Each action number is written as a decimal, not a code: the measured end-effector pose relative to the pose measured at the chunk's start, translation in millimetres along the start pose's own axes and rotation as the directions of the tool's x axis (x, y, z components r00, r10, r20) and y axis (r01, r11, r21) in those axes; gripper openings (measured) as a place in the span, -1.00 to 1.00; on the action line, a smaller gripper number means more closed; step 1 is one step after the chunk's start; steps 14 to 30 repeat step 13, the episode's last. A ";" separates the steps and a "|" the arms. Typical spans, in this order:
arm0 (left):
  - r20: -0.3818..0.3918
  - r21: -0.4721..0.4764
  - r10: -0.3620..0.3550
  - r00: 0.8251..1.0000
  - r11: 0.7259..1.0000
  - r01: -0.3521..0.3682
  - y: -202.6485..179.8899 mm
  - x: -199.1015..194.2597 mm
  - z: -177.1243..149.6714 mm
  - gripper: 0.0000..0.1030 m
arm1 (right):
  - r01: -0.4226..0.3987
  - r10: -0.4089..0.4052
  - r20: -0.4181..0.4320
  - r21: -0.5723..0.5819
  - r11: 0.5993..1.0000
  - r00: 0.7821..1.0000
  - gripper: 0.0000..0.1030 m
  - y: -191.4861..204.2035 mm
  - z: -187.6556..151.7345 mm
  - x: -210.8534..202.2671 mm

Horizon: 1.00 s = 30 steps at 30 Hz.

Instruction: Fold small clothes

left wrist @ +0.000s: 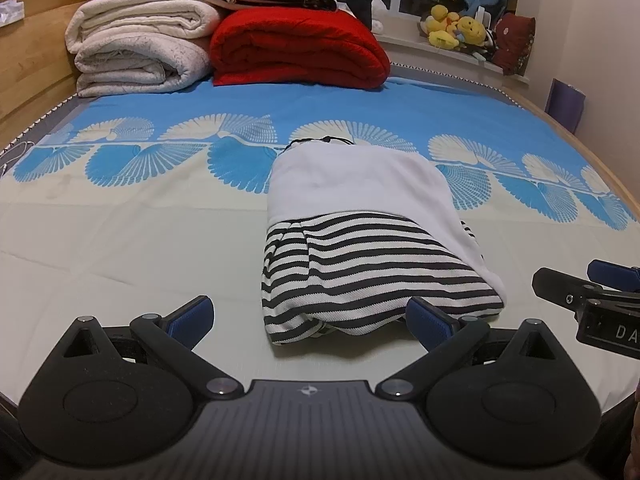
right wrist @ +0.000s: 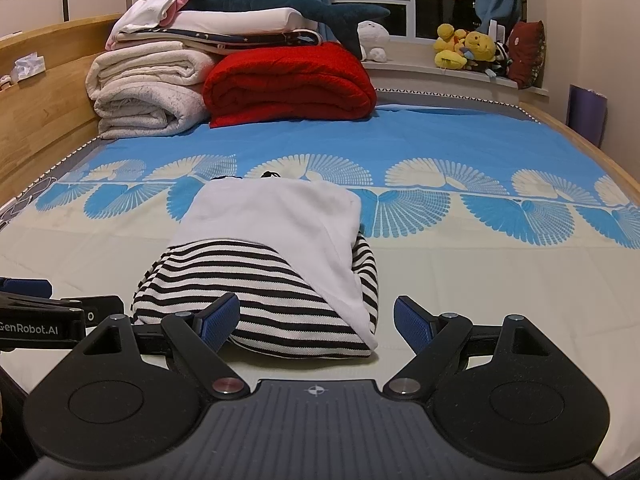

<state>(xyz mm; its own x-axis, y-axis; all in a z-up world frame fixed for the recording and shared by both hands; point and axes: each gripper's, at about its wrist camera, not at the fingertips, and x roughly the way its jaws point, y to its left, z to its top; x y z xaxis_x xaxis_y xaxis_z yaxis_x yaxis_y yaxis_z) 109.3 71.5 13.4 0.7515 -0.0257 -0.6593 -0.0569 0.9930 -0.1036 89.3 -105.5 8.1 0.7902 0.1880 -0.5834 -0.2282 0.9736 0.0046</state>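
A small garment [left wrist: 360, 240], white on top with a black-and-white striped lower part, lies folded into a narrow bundle on the bed sheet [left wrist: 120, 248]. It also shows in the right wrist view [right wrist: 276, 264]. My left gripper [left wrist: 310, 320] is open just in front of its near striped end, with nothing between the pads. My right gripper [right wrist: 316, 322] is open at the same near end, its left pad [right wrist: 218, 320] against the striped fabric. Each gripper shows at the edge of the other's view: the right [left wrist: 592, 300] and the left [right wrist: 40, 312].
Folded white blankets [left wrist: 136, 48] and a red blanket [left wrist: 296, 46] are stacked at the head of the bed. A wooden bed frame [left wrist: 24, 64] runs along the left. Plush toys [left wrist: 456, 26] sit on the windowsill at the far right.
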 end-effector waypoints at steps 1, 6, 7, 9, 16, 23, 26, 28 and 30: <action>0.000 0.000 0.000 1.000 1.000 0.000 0.0 -0.1 -0.1 0.99 | -0.001 0.001 -0.001 0.000 1.000 1.000 0.65 -0.6 -0.5 0.3; 0.001 0.004 -0.002 1.000 1.000 0.002 0.1 0.8 -0.5 0.99 | -0.002 0.002 -0.001 -0.001 1.000 1.000 0.65 -1.3 -0.7 0.6; 0.001 0.005 -0.003 1.000 1.000 0.003 0.2 1.1 -0.6 0.99 | -0.002 0.002 -0.002 -0.002 1.000 1.000 0.65 -1.7 -1.4 1.1; 0.000 0.006 -0.001 1.000 1.000 0.001 0.4 1.7 -0.9 0.99 | -0.003 0.003 -0.003 -0.001 1.000 1.000 0.65 -2.2 -2.1 1.5; -0.005 0.008 -0.005 1.000 1.000 0.005 0.9 3.2 -0.5 0.99 | -0.004 0.004 -0.002 -0.002 1.000 1.000 0.65 -2.1 -2.1 1.6; -0.005 0.008 -0.005 1.000 1.000 0.005 0.9 3.2 -0.5 0.99 | -0.004 0.004 -0.002 -0.002 1.000 1.000 0.65 -2.1 -2.1 1.6; -0.005 0.008 -0.005 1.000 1.000 0.005 0.9 3.2 -0.5 0.99 | -0.004 0.004 -0.002 -0.002 1.000 1.000 0.65 -2.1 -2.1 1.6; -0.005 0.008 -0.005 1.000 1.000 0.005 0.9 3.2 -0.5 0.99 | -0.004 0.004 -0.002 -0.002 1.000 1.000 0.65 -2.1 -2.1 1.6; -0.005 0.008 -0.005 1.000 1.000 0.005 0.9 3.2 -0.5 0.99 | -0.004 0.004 -0.002 -0.002 1.000 1.000 0.65 -2.1 -2.1 1.6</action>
